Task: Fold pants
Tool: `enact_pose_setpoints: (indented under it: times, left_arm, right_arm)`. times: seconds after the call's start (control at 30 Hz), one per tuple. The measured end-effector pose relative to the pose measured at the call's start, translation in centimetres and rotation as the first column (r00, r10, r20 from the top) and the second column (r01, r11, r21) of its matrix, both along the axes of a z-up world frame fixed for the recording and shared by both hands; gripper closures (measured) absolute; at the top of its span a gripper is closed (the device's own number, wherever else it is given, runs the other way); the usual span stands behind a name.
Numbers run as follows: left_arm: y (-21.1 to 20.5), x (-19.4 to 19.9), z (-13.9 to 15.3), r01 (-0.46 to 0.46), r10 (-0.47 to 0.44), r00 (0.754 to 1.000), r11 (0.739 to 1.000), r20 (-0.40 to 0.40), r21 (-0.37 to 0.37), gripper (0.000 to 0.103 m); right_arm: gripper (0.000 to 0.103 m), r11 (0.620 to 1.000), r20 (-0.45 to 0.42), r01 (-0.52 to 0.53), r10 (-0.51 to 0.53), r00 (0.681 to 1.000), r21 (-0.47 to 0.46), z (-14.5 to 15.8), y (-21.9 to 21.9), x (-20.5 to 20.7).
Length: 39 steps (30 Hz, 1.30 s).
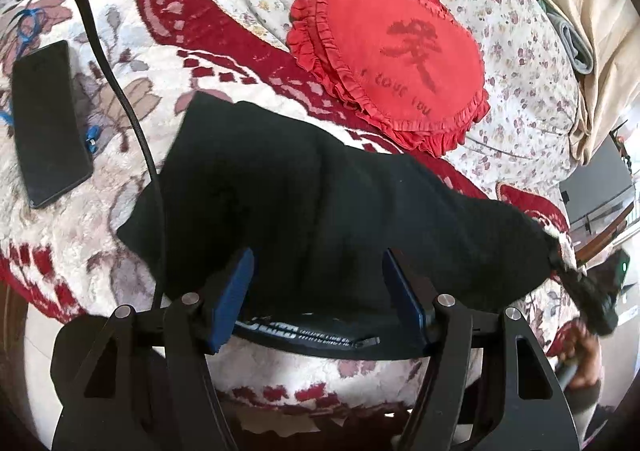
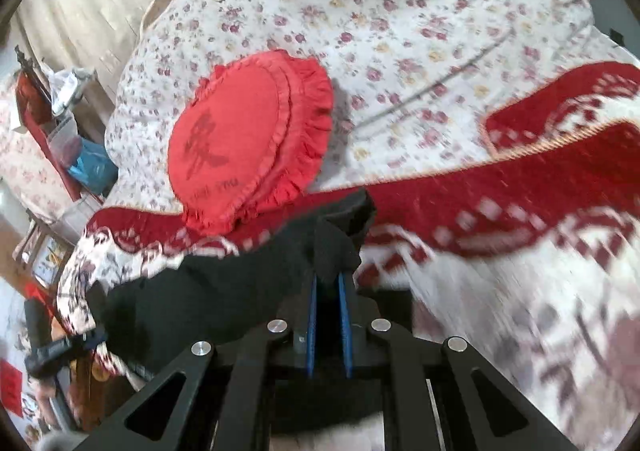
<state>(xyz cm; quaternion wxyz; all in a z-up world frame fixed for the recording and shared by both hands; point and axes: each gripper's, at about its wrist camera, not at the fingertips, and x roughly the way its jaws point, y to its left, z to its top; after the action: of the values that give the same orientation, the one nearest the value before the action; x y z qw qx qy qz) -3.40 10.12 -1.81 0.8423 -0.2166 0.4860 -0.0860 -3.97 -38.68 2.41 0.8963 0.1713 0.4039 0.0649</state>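
Black pants (image 1: 304, 195) lie across the red-and-white blanket (image 1: 132, 63) on the bed. My left gripper (image 1: 316, 275) is open, its blue pads on either side of the pants' near edge, which lies between the jaws. My right gripper (image 2: 327, 275) is shut on a bunched end of the black pants (image 2: 240, 291) and holds it lifted off the blanket (image 2: 520, 271). In the left wrist view the right gripper (image 1: 592, 299) shows at the far right, pinching the pants' stretched end.
A round red frilled cushion (image 1: 392, 55) (image 2: 248, 143) lies on the floral sheet (image 1: 500, 31) beyond the pants. A black phone (image 1: 46, 123) and a black cable (image 1: 120, 91) lie at the left on the blanket. Beige curtains (image 1: 592, 11) hang at the right.
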Motion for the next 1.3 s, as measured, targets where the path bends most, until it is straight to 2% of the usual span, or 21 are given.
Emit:
enact_pose_setpoints:
  times: [0.1,0.17,0.2,0.23,0.3,0.37,0.43,0.5,0.57,0.63,0.73,0.8,0.9,1.03,1.07,1.1,1.17,1.2,1.23,1.27,1.3]
  left_arm:
    - [1.2,-0.5,-0.3,-0.035,0.034,0.999,0.999,-0.014,-0.005,0.036]
    - [2.1,-0.7,-0.6,-0.057,0.057,0.998,0.998,-0.026,-0.026,0.036]
    - [2.6,-0.8,-0.6,-0.070,0.069,0.997,0.997,-0.030,-0.036,0.036]
    - [2.9,-0.9,-0.5,-0.083,0.082,0.996,0.996,-0.030,-0.034,0.036]
    - [3.7,-1.3,-0.1,-0.114,0.114,0.993,0.993,-0.017,-0.003,0.036]
    - [4.4,-1.4,0.1,-0.134,0.134,0.991,0.991,-0.008,0.007,0.036]
    - [5.4,-1.4,0.0,-0.155,0.155,0.988,0.988,-0.011,-0.001,0.036]
    - [6.0,-1.2,-0.4,-0.176,0.176,0.984,0.984,-0.020,-0.003,0.036]
    - [6.4,-1.0,-0.8,-0.191,0.191,0.981,0.981,-0.029,-0.009,0.036]
    - [6.6,-0.8,-1.4,-0.199,0.198,0.979,0.980,-0.042,-0.019,0.036]
    - [6.6,-0.4,-2.0,-0.195,0.194,0.979,0.981,-0.060,-0.013,0.036]
    - [6.6,0.0,-2.2,-0.198,0.197,0.979,0.980,-0.061,-0.010,0.036]
    - [6.4,0.7,-2.5,-0.190,0.188,0.980,0.982,-0.066,-0.021,0.036]
    - [5.9,1.4,-3.1,-0.167,0.165,0.984,0.986,-0.074,-0.020,0.036]
    - [5.8,1.5,-3.2,-0.160,0.158,0.985,0.987,-0.071,-0.018,0.036]
    - [5.5,1.6,-3.3,-0.152,0.151,0.987,0.988,-0.060,-0.007,0.036]
    - [5.2,1.8,-3.2,-0.136,0.137,0.990,0.990,-0.034,0.025,0.050]
    - [5.0,2.0,-3.2,-0.129,0.131,0.991,0.990,-0.029,0.049,0.069]
    - [4.9,2.2,-3.1,-0.118,0.120,0.992,0.991,-0.029,0.066,0.071]
    - [5.0,2.4,-2.9,-0.108,0.110,0.994,0.992,-0.026,0.063,0.073]
    - [5.1,2.4,-2.7,-0.101,0.103,0.995,0.993,-0.020,0.059,0.080]
  right_arm:
    - [0.094,1.000,-0.100,0.005,-0.008,0.995,-0.031,-2.9,-0.3,-1.2]
    - [0.093,0.998,-0.199,0.003,-0.017,0.980,-0.067,-6.0,-0.3,-0.7]
    - [0.093,0.993,-0.242,0.013,-0.041,0.969,-0.115,-7.5,-0.4,-0.3]
    - [0.086,0.991,-0.254,0.028,-0.061,0.965,-0.132,-8.0,-0.6,-0.2]
    - [0.082,0.994,-0.230,0.060,-0.080,0.970,-0.094,-7.3,-1.2,-0.4]
    - [0.071,0.989,-0.166,0.046,-0.069,0.984,-0.139,-5.2,-0.6,-0.8]
    - [0.067,0.980,-0.089,-0.053,0.036,0.995,-0.192,-2.8,1.8,-1.1]
    - [0.062,0.967,-0.020,-0.200,0.199,0.980,-0.156,-1.3,5.3,-1.3]
    - [0.058,0.932,0.022,-0.347,0.351,0.936,-0.102,-1.3,9.4,-1.3]
    - [0.058,0.864,0.032,-0.496,0.500,0.865,-0.091,-2.3,14.7,-1.5]
    - [0.058,0.746,0.034,-0.653,0.662,0.749,-0.134,-4.1,22.1,-2.2]
    - [0.058,0.671,0.033,-0.711,0.732,0.681,-0.210,-5.3,26.3,-3.2]
    - [0.058,0.589,0.002,-0.756,0.789,0.614,-0.286,-7.0,30.4,-3.2]
    - [0.060,0.508,-0.040,-0.759,0.820,0.571,-0.406,-9.2,33.0,-3.3]
    - [0.072,0.505,-0.050,-0.760,0.819,0.571,-0.409,-9.6,33.2,-3.0]
    - [0.079,0.518,-0.062,-0.759,0.809,0.584,-0.394,-9.8,33.4,-2.2]
    - [0.092,0.569,-0.062,-0.766,0.789,0.611,-0.301,-9.7,32.9,-0.1]
    - [0.093,0.596,-0.067,-0.769,0.779,0.624,-0.228,-9.5,32.5,0.7]
    - [0.095,0.613,-0.069,-0.771,0.773,0.631,-0.175,-9.0,32.3,1.3]
    - [0.096,0.616,-0.062,-0.775,0.776,0.627,-0.140,-8.6,32.1,1.4]
    - [0.096,0.611,-0.051,-0.784,0.784,0.618,-0.111,-8.0,32.1,1.1]
